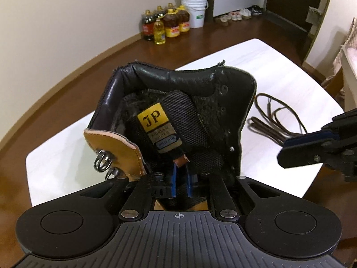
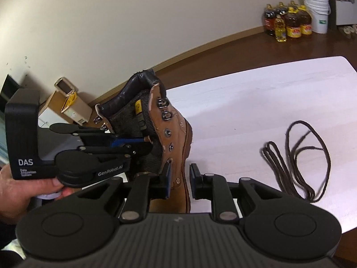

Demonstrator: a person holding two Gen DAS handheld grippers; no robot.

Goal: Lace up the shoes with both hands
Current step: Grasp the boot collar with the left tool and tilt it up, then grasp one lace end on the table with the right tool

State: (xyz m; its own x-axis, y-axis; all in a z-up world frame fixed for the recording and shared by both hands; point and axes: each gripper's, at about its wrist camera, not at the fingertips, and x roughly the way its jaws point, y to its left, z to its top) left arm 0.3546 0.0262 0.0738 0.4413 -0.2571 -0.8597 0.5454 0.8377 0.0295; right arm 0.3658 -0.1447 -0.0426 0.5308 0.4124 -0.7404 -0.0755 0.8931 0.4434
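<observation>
Brown lace-up boot at centre frame on the white desk, eyelets empty. Left gripper: jaws closed on the boot tongue. Right gripper: jaws open, empty. Shoelace loose at right; lacing not begun.

A white table stood on a dark wood floor. On it rested a brown boot (unlaced, collar upward), and well apart to its side lay a dark brown shoelace in loose loops.
</observation>
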